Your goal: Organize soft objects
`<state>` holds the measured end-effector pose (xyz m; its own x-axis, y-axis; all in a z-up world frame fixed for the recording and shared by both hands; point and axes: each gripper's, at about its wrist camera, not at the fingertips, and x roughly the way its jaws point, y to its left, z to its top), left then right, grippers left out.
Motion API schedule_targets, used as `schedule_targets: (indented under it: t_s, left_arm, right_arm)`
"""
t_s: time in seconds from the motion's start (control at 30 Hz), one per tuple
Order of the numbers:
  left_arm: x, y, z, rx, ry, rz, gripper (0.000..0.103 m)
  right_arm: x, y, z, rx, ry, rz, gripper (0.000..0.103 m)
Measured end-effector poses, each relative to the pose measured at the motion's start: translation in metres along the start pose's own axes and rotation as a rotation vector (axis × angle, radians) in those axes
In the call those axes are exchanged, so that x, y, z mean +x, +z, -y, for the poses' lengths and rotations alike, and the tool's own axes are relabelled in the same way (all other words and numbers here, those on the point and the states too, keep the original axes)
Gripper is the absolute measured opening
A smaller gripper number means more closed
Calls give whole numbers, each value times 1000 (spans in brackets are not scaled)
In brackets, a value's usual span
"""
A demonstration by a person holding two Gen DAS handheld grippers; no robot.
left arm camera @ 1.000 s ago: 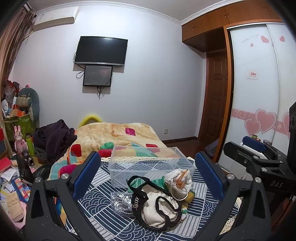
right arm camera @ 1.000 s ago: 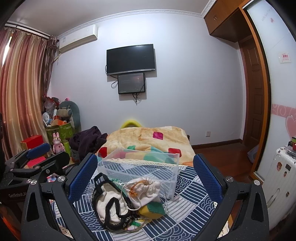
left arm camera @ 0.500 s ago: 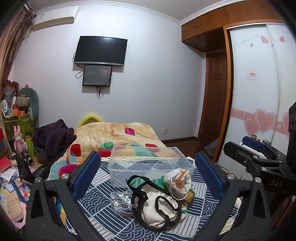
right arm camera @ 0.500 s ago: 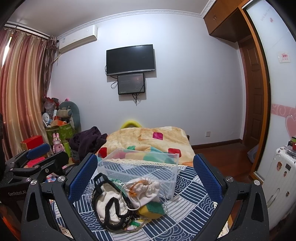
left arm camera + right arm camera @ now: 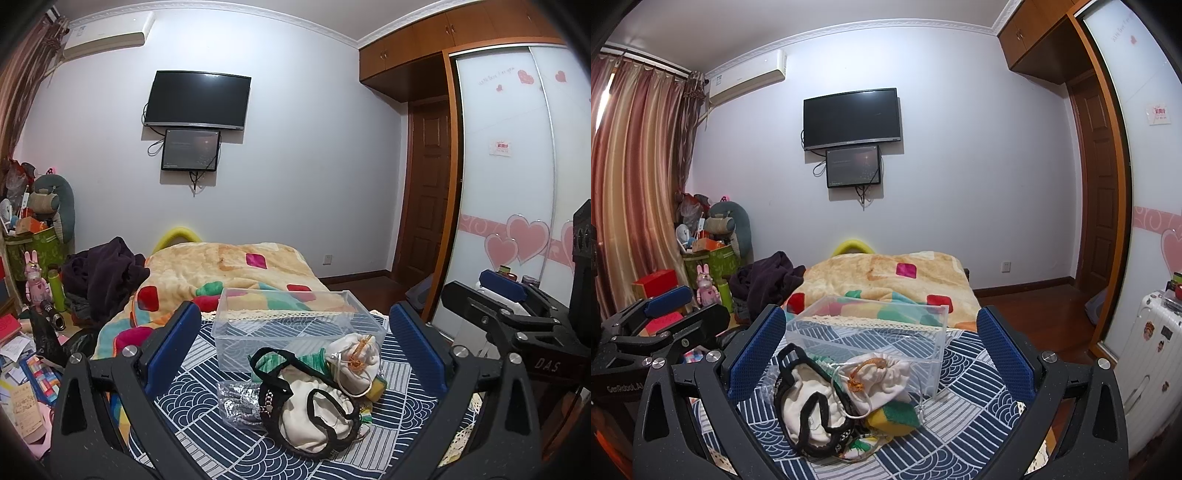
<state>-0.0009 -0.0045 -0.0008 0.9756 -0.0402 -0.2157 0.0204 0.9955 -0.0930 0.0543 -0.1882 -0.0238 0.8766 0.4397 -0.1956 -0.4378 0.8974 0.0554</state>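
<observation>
left wrist view: low, near, from the left, faces the TV [image 5: 197, 100] wall | right wrist view: from the right, same direction | shared: clear box [image 5: 295, 325] [image 5: 871, 330], bed [image 5: 236, 269] [image 5: 886, 273]

Nothing is visibly changing across the second. Both views are showing the same framing, apart from a barely perceptible drift.

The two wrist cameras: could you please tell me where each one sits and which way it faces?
Left wrist view: on the left gripper, facing the clear plastic storage box and pile of soft pouches; its open blue-padded jaws frame them, right gripper alongside.
Right wrist view: on the right gripper, same direction; left gripper alongside.
Shared: box, pouches, wall-mounted black television.
</observation>
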Motion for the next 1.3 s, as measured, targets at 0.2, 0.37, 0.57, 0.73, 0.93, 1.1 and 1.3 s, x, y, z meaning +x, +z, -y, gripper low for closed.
schedule_targets:
  t_s: [0.2, 0.37, 0.57, 0.73, 0.93, 1.1, 1.3]
  left_arm:
    - [14, -9, -5, 6, -11, -42, 103]
    - [40, -26, -17, -20, 1, -114, 103]
    - [70, -46, -29, -65, -9, -199, 88]
    - [93, -63, -35, -85, -45, -269, 69]
    - [109, -78, -30, -96, -96, -323, 59]
    - [117, -85, -33, -116, -119, -373, 39]
    - [115, -85, -35, -119, -125, -363, 25]
  right_arm:
    - [9, -4, 3, 10, -2, -30, 103]
    - [32, -18, 14, 46, -1, -103, 103]
    - [56, -36, 25, 86, 8, -184, 103]
    - [69, -50, 29, 118, 47, -243, 99]
    - [82, -56, 26, 130, 77, -267, 96]
    - [102, -65, 19, 113, 75, -332, 90]
    - [112, -75, 22, 131, 113, -390, 61]
